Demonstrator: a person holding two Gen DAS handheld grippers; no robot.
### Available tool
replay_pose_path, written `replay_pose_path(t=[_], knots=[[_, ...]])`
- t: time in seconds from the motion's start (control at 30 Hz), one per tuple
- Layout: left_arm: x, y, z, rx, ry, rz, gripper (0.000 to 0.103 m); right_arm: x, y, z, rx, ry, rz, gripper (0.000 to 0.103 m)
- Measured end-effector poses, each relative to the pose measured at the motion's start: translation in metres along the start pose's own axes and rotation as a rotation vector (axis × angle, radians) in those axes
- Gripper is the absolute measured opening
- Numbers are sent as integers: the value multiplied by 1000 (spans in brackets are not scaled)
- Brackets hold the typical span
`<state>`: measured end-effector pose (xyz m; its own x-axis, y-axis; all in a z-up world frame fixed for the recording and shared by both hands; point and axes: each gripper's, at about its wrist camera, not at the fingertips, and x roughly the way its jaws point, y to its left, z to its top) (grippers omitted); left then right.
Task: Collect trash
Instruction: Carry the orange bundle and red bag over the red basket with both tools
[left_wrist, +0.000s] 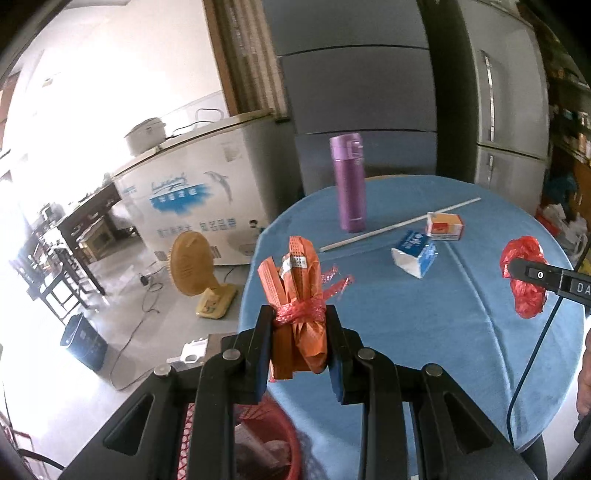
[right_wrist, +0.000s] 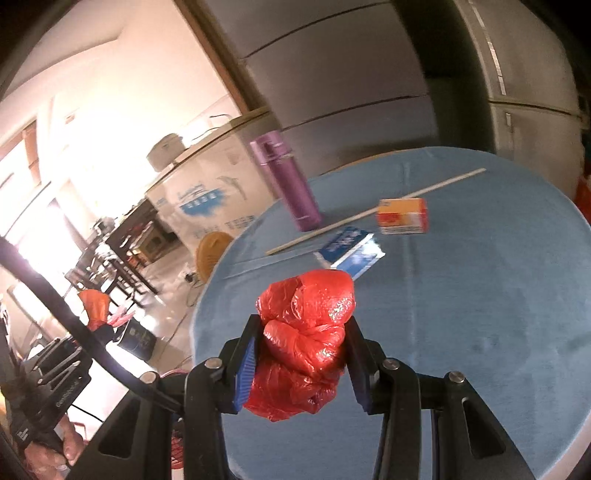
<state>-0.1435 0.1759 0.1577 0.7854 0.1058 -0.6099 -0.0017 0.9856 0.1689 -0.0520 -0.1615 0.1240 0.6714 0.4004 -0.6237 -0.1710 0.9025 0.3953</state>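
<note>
My left gripper (left_wrist: 298, 325) is shut on an orange paper bundle (left_wrist: 295, 295) tied with red plastic string, held above the left edge of the round blue table (left_wrist: 424, 332). A red basket (left_wrist: 266, 443) lies below it. My right gripper (right_wrist: 301, 332) is shut on a crumpled red plastic bag (right_wrist: 306, 339), held over the table; the bag also shows in the left wrist view (left_wrist: 524, 273). On the table lie a blue-and-white carton (left_wrist: 415, 254), an orange-and-white box (left_wrist: 445, 225) and a long white stick (left_wrist: 399, 223).
A purple flask (left_wrist: 349, 181) stands at the table's far side. Grey fridges (left_wrist: 362, 92) stand behind. A chest freezer (left_wrist: 192, 195), a yellow fan (left_wrist: 195, 273) and a dark bin (left_wrist: 83, 339) are on the floor at left.
</note>
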Motion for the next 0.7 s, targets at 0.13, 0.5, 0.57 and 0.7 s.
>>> replay_pose_path(t=[0.13,0.5,0.57,0.7], knots=[[-2,15,-8,-22,4,24,28,6,20,-4,-29,3,33,46],[-4,38,-29,-50,15,81,28,19,62,-23,-116,36,114,46],[-5,41,-32,-57,18,90,28,21,70,-26,-139,40,126,46],[-3,48,-40,-74,31,99,28,26,82,-34,-164,53,149,46]])
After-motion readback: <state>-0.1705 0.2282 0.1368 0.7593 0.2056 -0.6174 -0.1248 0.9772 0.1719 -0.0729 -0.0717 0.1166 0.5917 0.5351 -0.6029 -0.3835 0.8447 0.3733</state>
